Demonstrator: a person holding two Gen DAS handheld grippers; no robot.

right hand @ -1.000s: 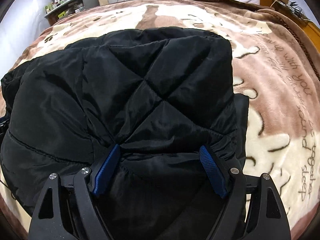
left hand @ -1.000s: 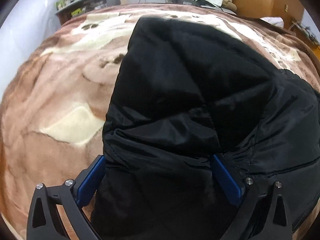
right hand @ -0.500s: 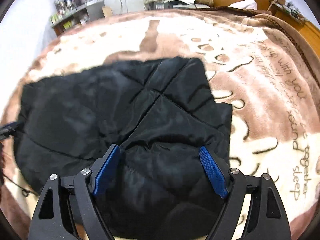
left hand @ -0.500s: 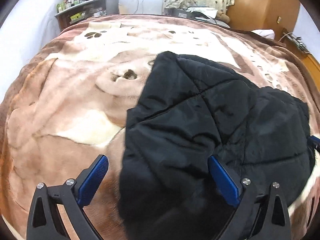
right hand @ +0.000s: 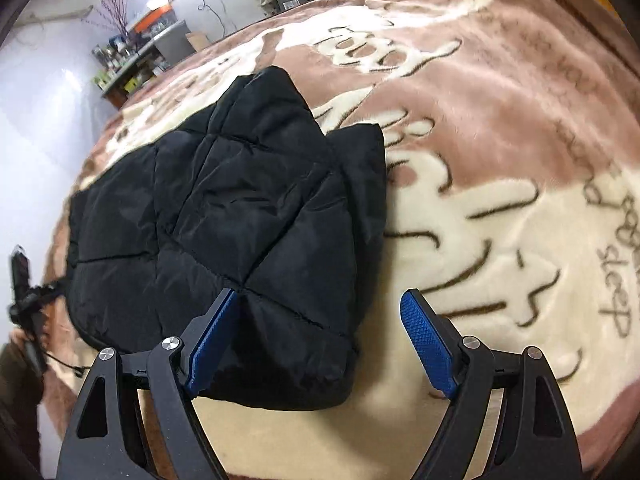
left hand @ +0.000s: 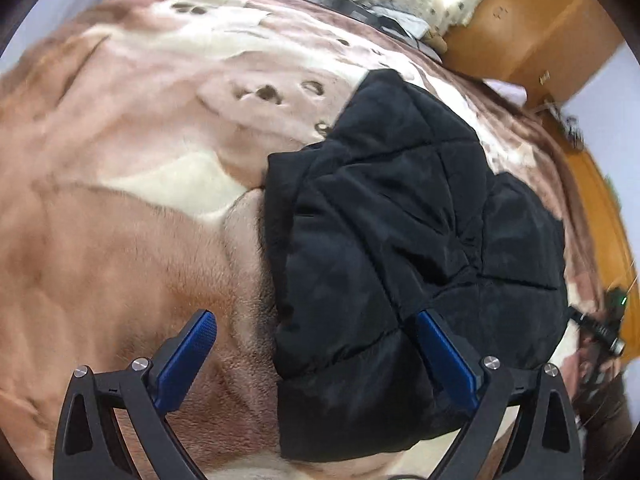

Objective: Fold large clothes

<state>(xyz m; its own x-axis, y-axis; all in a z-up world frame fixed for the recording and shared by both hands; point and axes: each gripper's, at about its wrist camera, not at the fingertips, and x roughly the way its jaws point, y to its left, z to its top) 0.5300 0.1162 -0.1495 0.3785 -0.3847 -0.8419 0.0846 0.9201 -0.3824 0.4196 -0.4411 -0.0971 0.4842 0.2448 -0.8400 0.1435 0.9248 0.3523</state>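
Both your jaws stand wide and empty, released since a second ago: left gripper (left hand: 314, 354), right gripper (right hand: 320, 334). Jacket (right hand: 224, 248) now lies folded on the bed (right hand: 500, 128), at 11 o'clock of the right gripper; fold looks complete.

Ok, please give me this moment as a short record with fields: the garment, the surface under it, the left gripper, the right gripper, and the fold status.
garment: black quilted jacket, folded into a compact bundle, lying flat
surface: brown and cream plush blanket covering a bed
left gripper: left gripper open, nothing held, above the jacket's left edge
right gripper: right gripper open, nothing held, above the jacket's right edge
fold status: jacket released and resting on the blanket
background: cluttered shelf by the far wall
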